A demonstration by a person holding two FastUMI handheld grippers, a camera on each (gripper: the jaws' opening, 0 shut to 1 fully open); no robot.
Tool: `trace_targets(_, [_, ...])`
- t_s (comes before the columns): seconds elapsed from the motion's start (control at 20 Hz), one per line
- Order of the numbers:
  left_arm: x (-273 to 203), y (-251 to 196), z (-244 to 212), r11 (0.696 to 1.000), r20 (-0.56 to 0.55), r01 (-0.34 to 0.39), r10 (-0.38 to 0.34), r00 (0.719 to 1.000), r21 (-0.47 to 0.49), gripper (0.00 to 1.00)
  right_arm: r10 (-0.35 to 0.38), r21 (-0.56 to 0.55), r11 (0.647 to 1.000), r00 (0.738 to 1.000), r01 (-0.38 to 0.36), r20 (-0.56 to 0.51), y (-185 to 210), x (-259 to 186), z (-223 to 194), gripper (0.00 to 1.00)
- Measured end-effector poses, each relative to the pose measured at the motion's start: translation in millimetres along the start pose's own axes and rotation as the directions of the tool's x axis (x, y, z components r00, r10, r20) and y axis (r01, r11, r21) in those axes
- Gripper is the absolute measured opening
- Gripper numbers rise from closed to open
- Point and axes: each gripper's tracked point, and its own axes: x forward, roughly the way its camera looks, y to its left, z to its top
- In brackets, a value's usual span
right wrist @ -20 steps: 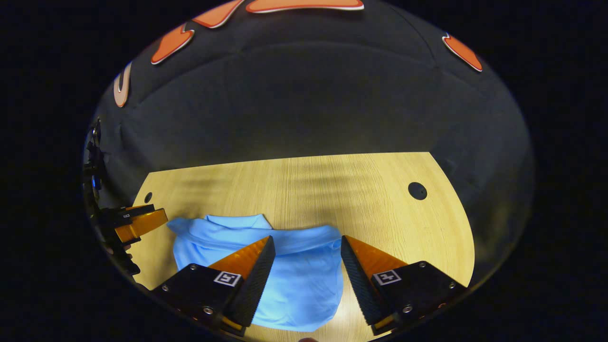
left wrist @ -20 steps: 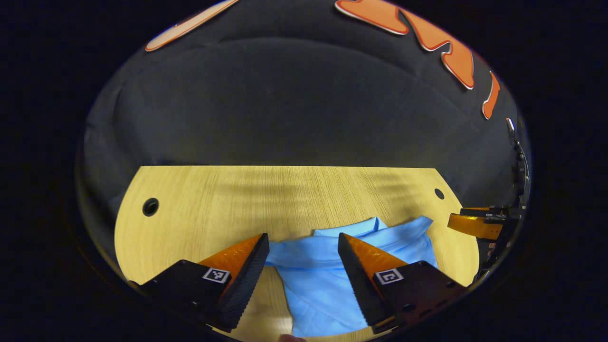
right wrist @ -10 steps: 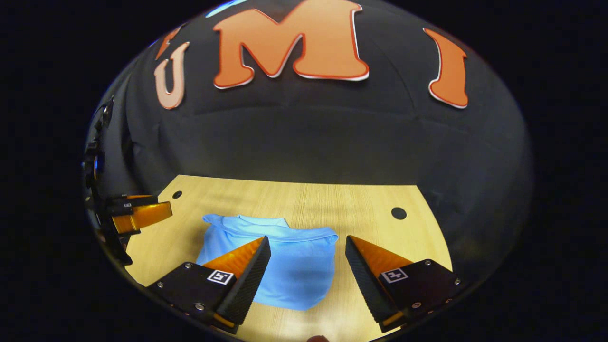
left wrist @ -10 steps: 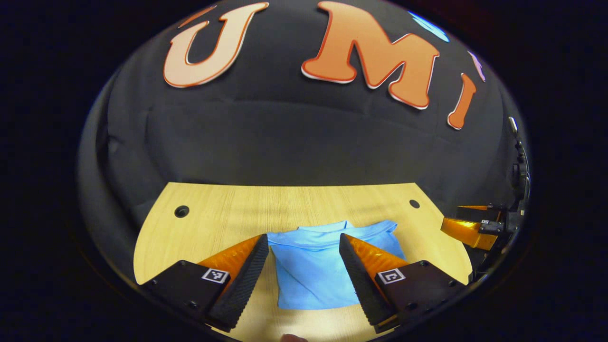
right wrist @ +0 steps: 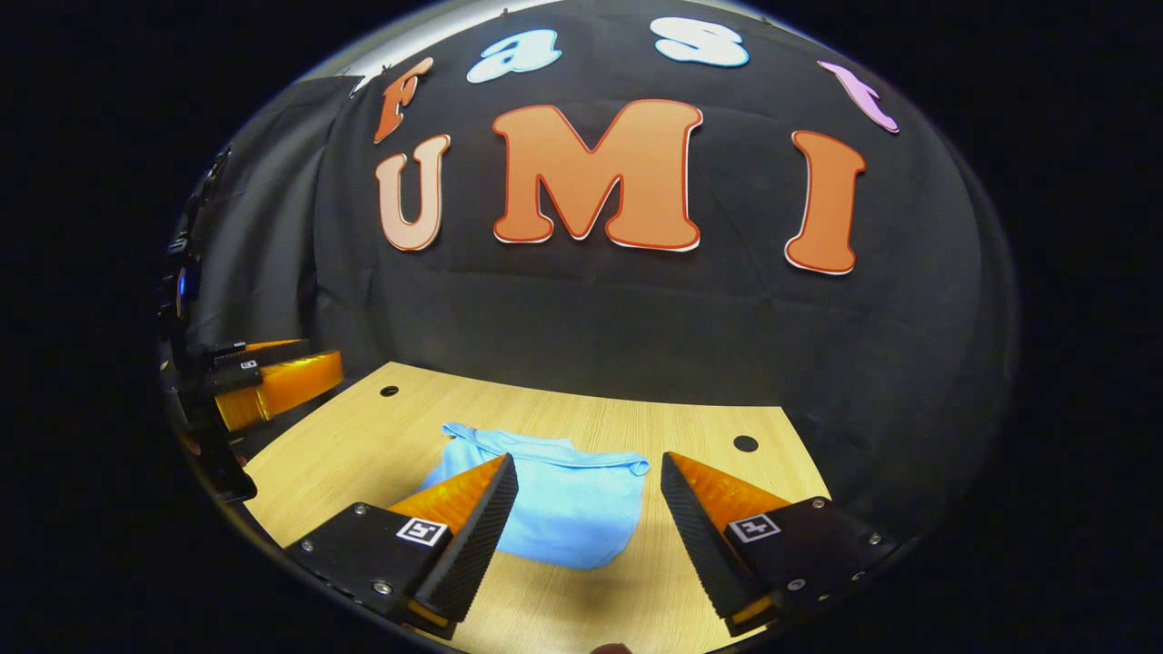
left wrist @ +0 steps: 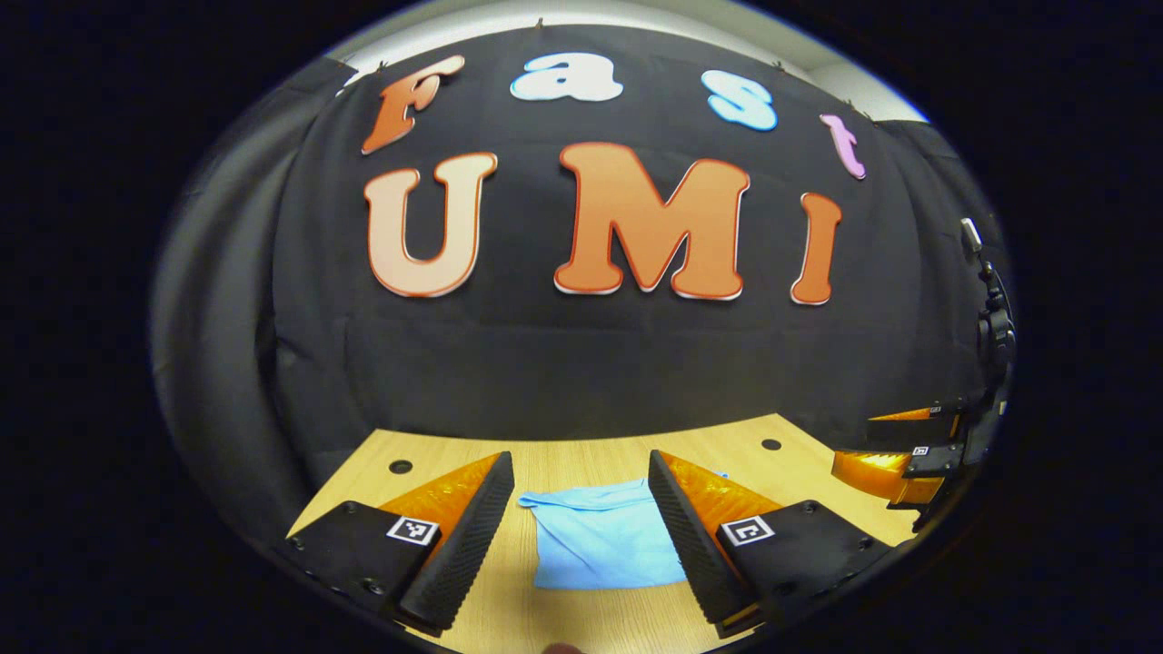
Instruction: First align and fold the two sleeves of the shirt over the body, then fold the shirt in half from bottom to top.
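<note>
A light blue shirt (left wrist: 604, 540) lies folded into a compact rectangle on the wooden table (left wrist: 581, 459), collar side toward the wall. In the left gripper view my left gripper (left wrist: 580, 477) hangs open above the table, with the shirt framed between its fingers and untouched. The right gripper (left wrist: 886, 459) appears at that view's right edge. In the right gripper view the folded shirt (right wrist: 568, 504) rests ahead of my right gripper (right wrist: 589, 477), which is open and holds nothing. The left gripper (right wrist: 273, 381) is at the left edge there.
The table has round cable holes (left wrist: 400, 466) (left wrist: 770, 444) near its back corners, also seen as holes (right wrist: 745, 443) in the right gripper view. The black cloth wall (left wrist: 581, 354) rises right behind the table's far edge.
Both grippers have drawn back and up from the shirt and tilted upward, so the shirt looks smaller and lower and more wall shows. Both stayed open. The shirt lies still.
</note>
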Motion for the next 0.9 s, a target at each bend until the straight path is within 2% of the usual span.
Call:
trace_targets(0.1, [-25.0, -1.1, 4.9, 0.999, 0.041, -0.037, 0.037, 0.998, 0.0, 0.97, -0.01, -0.022, 1.0, 0.999, 0.011, 0.044, -2.3, -24.6, 2.5, 0.97])
trace_targets(0.2, [-54.2, 0.3, 7.2, 0.997, 0.067, -0.076, 0.077, 0.995, -0.016, 0.97, 0.035, -0.024, 0.999, 0.995, -0.033, 0.089, 9.0, -46.4, 3.8, 0.96])
trace_targets(0.45, [-112.6, -5.5, 4.7, 0.991, 0.092, -0.1, 0.107, 0.99, -0.084, 0.97, 0.064, -0.05, 0.997, 0.989, -0.057, 0.133, 20.6, -82.8, -1.3, 0.96])
trace_targets(0.6, [-137.1, 4.5, 5.2, 0.985, 0.109, -0.14, 0.15, 0.983, -0.098, 0.97, 0.071, -0.071, 0.996, 0.987, -0.061, 0.145, 30.9, -95.4, -3.4, 0.96])
trace_targets(0.9, [-145.8, 12.4, 17.9, 0.987, 0.127, -0.1, 0.116, 0.985, -0.123, 0.96, 0.067, -0.073, 0.996, 0.986, -0.056, 0.154, 48.2, -103.2, 8.0, 0.97])
